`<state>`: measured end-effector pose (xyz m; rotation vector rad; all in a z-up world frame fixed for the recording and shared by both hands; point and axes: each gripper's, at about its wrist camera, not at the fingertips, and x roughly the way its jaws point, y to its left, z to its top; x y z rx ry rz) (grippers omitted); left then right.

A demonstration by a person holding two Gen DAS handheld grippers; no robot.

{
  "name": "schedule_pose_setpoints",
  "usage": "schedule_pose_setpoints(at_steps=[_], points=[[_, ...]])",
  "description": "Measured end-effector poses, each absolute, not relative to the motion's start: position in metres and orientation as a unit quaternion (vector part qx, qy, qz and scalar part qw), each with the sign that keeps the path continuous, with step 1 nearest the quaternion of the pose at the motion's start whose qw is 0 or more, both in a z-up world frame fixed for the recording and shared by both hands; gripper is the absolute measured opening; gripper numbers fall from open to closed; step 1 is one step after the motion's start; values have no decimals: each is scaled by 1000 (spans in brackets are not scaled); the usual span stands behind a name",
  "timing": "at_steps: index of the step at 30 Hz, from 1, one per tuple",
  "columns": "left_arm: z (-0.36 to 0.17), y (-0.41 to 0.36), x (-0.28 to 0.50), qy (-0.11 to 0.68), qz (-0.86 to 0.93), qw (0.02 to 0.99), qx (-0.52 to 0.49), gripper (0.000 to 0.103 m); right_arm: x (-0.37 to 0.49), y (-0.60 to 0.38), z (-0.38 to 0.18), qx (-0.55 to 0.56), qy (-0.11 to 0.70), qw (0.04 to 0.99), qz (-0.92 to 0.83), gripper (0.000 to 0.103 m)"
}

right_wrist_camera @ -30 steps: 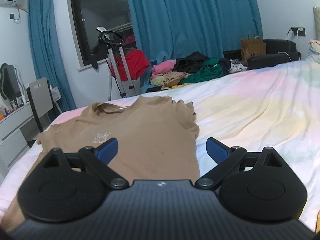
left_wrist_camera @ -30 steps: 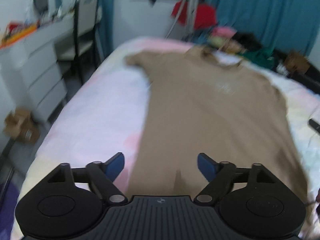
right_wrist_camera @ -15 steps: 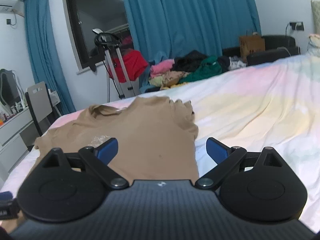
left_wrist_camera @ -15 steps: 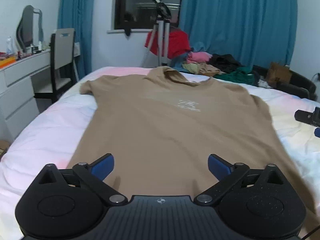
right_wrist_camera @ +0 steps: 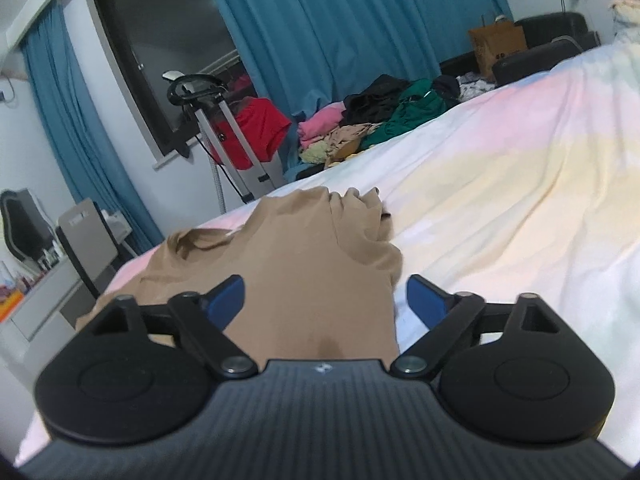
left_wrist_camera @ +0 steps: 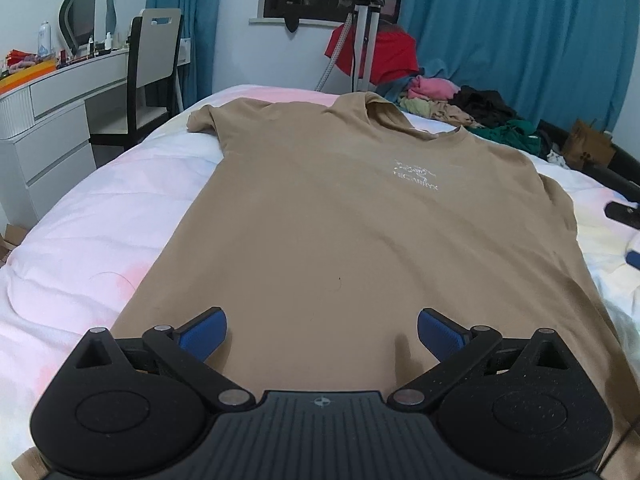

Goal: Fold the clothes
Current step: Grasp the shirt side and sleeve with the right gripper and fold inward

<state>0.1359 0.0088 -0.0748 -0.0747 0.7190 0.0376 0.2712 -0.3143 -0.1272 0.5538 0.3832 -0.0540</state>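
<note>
A tan T-shirt (left_wrist_camera: 340, 216) lies flat, front up, on the bed (left_wrist_camera: 100, 216), collar at the far end. My left gripper (left_wrist_camera: 322, 332) is open and empty just above the shirt's near hem. My right gripper (right_wrist_camera: 324, 300) is open and empty over the shirt's right side (right_wrist_camera: 320, 256), below the bunched right sleeve (right_wrist_camera: 360, 208). Part of the right gripper shows at the right edge of the left wrist view (left_wrist_camera: 624, 216).
The pastel bedsheet (right_wrist_camera: 500, 200) stretches to the right. A pile of clothes (right_wrist_camera: 376, 120) lies past the bed's far edge. A garment steamer stand (left_wrist_camera: 366, 28), a chair (left_wrist_camera: 154, 64) and a white dresser (left_wrist_camera: 52, 120) stand on the left.
My left gripper swung to face up the shirt and settled over its hem. My right gripper tilted and moved in lower over the shirt's right side. Both stayed open.
</note>
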Motion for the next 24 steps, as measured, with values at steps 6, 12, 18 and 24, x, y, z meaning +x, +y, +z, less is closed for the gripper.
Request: schedule_pose_setpoints(at_steps=[6, 12, 18, 24], points=[[-83, 3, 139, 366, 38, 930, -25, 103, 314, -358, -147, 381, 188, 905, -6, 75], [-90, 2, 149, 372, 53, 927, -19, 103, 353, -397, -179, 459, 185, 867, -53, 57], [-97, -4, 168, 382, 51, 923, -22, 103, 377, -405, -208, 490, 184, 851, -32, 56], [-99, -6, 180, 390, 29, 919, -46, 103, 390, -375, -191, 420, 194, 887, 16, 56]])
